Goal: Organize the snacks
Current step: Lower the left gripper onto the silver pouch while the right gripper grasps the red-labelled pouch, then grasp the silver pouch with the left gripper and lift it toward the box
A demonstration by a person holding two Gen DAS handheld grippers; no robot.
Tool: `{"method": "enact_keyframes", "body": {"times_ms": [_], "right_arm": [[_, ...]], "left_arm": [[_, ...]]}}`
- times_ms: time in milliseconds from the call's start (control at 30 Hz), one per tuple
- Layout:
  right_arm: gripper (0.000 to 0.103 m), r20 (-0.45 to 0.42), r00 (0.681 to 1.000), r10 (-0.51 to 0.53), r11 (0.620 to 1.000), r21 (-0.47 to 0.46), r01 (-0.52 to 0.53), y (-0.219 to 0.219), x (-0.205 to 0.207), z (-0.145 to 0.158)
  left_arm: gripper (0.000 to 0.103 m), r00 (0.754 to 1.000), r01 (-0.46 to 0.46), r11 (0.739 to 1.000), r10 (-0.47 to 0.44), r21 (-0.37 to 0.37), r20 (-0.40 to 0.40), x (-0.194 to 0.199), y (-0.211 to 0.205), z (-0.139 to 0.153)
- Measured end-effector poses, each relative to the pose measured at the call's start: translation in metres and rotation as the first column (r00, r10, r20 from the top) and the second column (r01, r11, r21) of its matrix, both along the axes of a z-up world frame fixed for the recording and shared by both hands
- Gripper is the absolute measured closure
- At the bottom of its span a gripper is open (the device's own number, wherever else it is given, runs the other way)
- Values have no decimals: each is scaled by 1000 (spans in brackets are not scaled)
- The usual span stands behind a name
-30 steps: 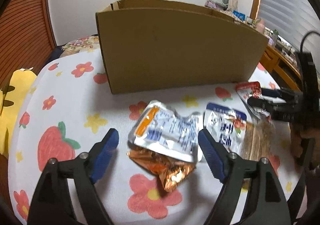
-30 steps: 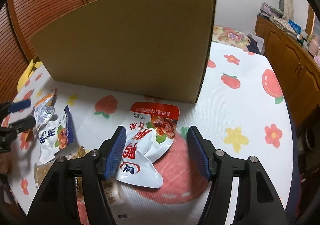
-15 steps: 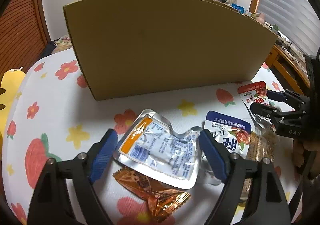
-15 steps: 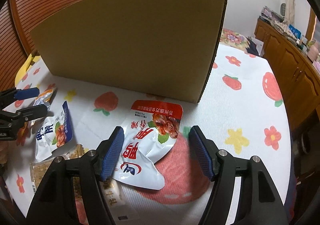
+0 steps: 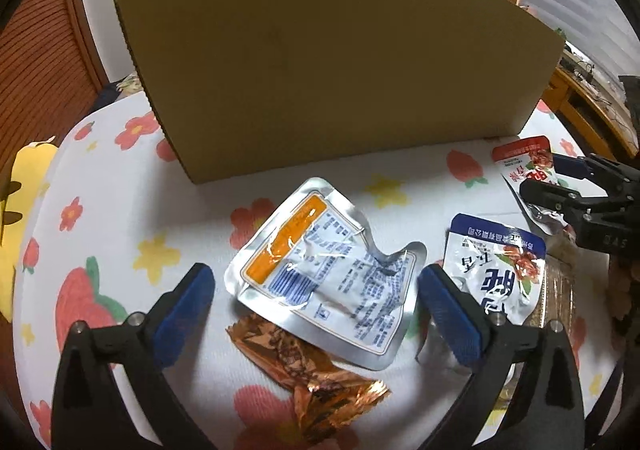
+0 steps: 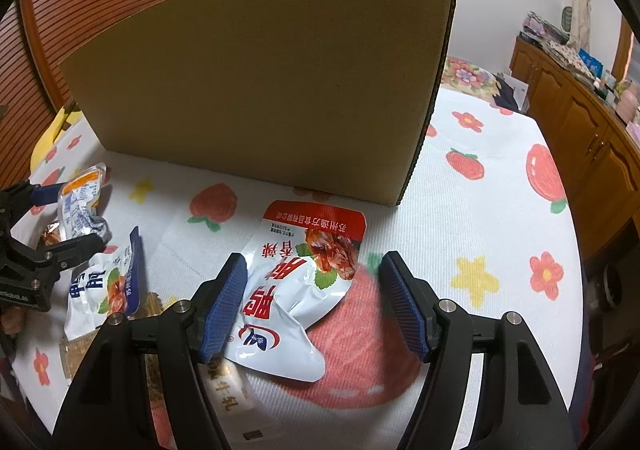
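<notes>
A silver pouch with an orange label [image 5: 320, 270] lies on the flowered tablecloth, over an orange foil wrapper [image 5: 312, 378]. My left gripper [image 5: 316, 302] is open and straddles the silver pouch low over the cloth. A blue-topped white pouch [image 5: 496, 274] lies to its right. A red-topped white pouch [image 6: 296, 282] lies between the fingers of my open right gripper [image 6: 312, 302]. A tall cardboard box [image 6: 272, 97] stands behind the snacks; its inside is hidden. The box also shows in the left wrist view [image 5: 340, 65].
A brown cracker packet [image 5: 560, 298] lies by the blue-topped pouch. Another packet with printed characters [image 6: 228, 394] lies under my right gripper. Wooden cabinets [image 6: 592, 129] stand right of the table. A slatted wooden door [image 6: 92, 1] is at the back left.
Both grippers have moved forward and lower toward the snacks and the box. The pouches now lie between the open fingers. Nothing was taken hold of.
</notes>
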State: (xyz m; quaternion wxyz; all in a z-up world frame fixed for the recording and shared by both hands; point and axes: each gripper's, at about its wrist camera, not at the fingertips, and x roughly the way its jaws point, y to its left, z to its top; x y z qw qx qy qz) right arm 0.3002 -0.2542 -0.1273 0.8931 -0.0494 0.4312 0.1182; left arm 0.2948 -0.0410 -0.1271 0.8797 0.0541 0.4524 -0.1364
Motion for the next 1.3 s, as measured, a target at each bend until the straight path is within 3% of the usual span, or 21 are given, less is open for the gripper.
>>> {"method": "enact_keyframes", "body": {"times_ms": [233, 433, 467, 500, 567, 867, 933, 967, 1000, 1100, 1133, 1167, 1200, 1300], "right_arm": [[32, 0, 1000, 0, 1000, 0, 0, 0, 0, 0], [32, 0, 1000, 0, 1000, 0, 0, 0, 0, 0], [32, 0, 1000, 0, 1000, 0, 0, 0, 0, 0], [32, 0, 1000, 0, 1000, 0, 0, 0, 0, 0], [32, 0, 1000, 0, 1000, 1, 0, 0, 0, 0], [31, 0, 1000, 0, 1000, 1, 0, 0, 0, 0], [31, 1, 1000, 1, 1000, 0, -1, 0, 0, 0], [31, 0, 1000, 1, 1000, 0, -1, 0, 0, 0], [31, 0, 1000, 1, 1000, 0, -1, 0, 0, 0], [32, 0, 1000, 1, 1000, -3, -1, 0, 0, 0], [36, 1, 1000, -4, 1000, -8, 4, 1, 0, 0], [51, 5, 1000, -12, 1000, -12, 12, 1, 0, 1], [55, 9, 1000, -16, 1000, -10, 16, 0, 0, 2], [57, -3, 1000, -15, 1000, 0, 15, -1, 1, 2]], "left_arm": [[3, 1000, 5, 995, -8, -97, -30, 0, 19, 6], [15, 998, -16, 983, 6, -181, -56, 11, 28, 13], [23, 998, -22, 982, 11, -189, -59, 14, 29, 14], [33, 998, -25, 983, 15, -184, -58, 15, 20, 14], [41, 998, -29, 983, 19, -181, -56, 20, 19, 15], [39, 1000, -15, 993, 13, -118, -18, 8, 6, 16], [44, 1000, -9, 993, 9, -115, -4, 2, 4, 18], [53, 1000, -9, 993, 9, -115, -1, 0, 4, 18], [75, 1000, 3, 992, -4, -124, -8, -1, -4, 17], [81, 1000, 19, 992, -17, -127, 13, -9, -7, 22], [81, 999, 25, 992, -22, -125, 25, -11, -8, 23], [83, 999, 27, 991, -22, -130, 38, -13, -8, 24], [86, 999, 31, 989, -25, -142, 45, -15, -8, 26], [89, 997, 39, 988, -29, -153, 65, -21, -7, 31]]}}
